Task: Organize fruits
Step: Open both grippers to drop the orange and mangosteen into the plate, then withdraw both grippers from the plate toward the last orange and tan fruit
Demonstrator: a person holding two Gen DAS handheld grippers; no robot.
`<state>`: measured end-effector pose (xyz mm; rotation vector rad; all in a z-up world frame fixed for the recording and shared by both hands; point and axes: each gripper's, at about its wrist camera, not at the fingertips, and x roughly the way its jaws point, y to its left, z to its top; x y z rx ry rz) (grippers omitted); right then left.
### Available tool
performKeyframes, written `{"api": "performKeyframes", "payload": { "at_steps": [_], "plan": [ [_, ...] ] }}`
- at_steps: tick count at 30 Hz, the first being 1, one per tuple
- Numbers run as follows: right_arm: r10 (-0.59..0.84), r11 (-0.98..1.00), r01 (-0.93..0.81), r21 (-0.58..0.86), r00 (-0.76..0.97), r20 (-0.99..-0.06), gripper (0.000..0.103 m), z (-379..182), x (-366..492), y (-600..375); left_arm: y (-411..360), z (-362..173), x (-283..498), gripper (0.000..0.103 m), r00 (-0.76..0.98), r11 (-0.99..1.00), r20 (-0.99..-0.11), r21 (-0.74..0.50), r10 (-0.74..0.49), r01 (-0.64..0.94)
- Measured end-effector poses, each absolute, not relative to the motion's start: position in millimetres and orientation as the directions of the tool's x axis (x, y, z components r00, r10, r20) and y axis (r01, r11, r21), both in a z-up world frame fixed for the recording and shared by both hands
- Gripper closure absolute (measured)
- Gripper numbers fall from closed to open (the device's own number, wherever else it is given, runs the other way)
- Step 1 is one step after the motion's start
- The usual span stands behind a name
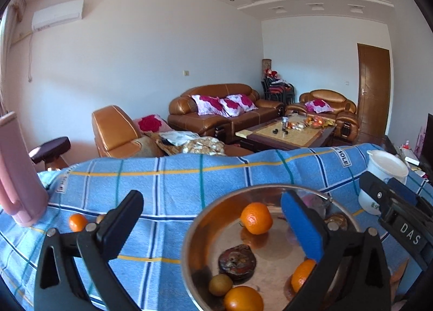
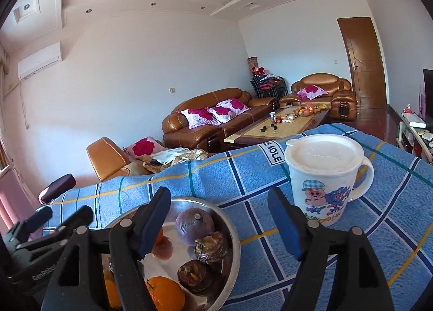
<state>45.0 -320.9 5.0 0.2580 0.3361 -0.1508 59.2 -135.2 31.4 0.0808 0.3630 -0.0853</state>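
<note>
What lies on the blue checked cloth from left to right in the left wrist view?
Pink jug → loose orange → metal bowl of fruit → white mug. The small brownish item beside the loose orange is partly hidden, so it is left out.

Left gripper (image 1: 213, 223) hovered over the metal bowl (image 1: 194, 229), jaws wide apart and empty. Held oranges (image 1: 256, 218) and a dark shrivelled fruit (image 1: 237, 261). Lone orange (image 1: 77, 222) near counter's left edge.

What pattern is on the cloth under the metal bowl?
Blue plaid cloth with white, navy, yellow and teal lines; clearest in the right wrist view.
</note>
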Motion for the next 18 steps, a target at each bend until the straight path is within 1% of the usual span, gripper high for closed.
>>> {"api": "performKeyframes", "payload": {
  "at_steps": [1,3,7,10,12,18],
  "plan": [
    [-0.109,0.959,0.19,0.211,0.933,-0.344,0.027,4,45,-319,-131,32,55,0.0,0.941,0.994,-0.335,0.079,-0.044,0.074],
    [-0.127,0.965,0.196,0.177,0.932,-0.34,0.027,3,45,-312,-121,31,49,0.0,0.947,0.996,-0.322,0.086,0.0,0.03],
    [-0.145,0.969,0.205,0.14,0.925,-0.352,0.027,0,43,-304,-107,19,48,0.0,0.935,0.995,-0.352,0.101,0.036,0.0],
    [-0.186,0.964,0.237,0.121,0.925,-0.331,0.027,1,34,-300,-104,11,45,0.0,0.934,0.991,-0.352,0.135,0.067,-0.02],
    [-0.204,0.963,0.25,0.104,0.922,-0.329,0.027,1,29,-298,-103,7,42,0.0,0.931,0.989,-0.36,0.147,0.066,-0.013],
    [-0.245,0.966,0.26,0.007,0.917,-0.316,0.027,3,8,-274,-98,8,25,0.0,0.932,0.991,-0.363,0.13,0.028,0.021]
  ]
}}
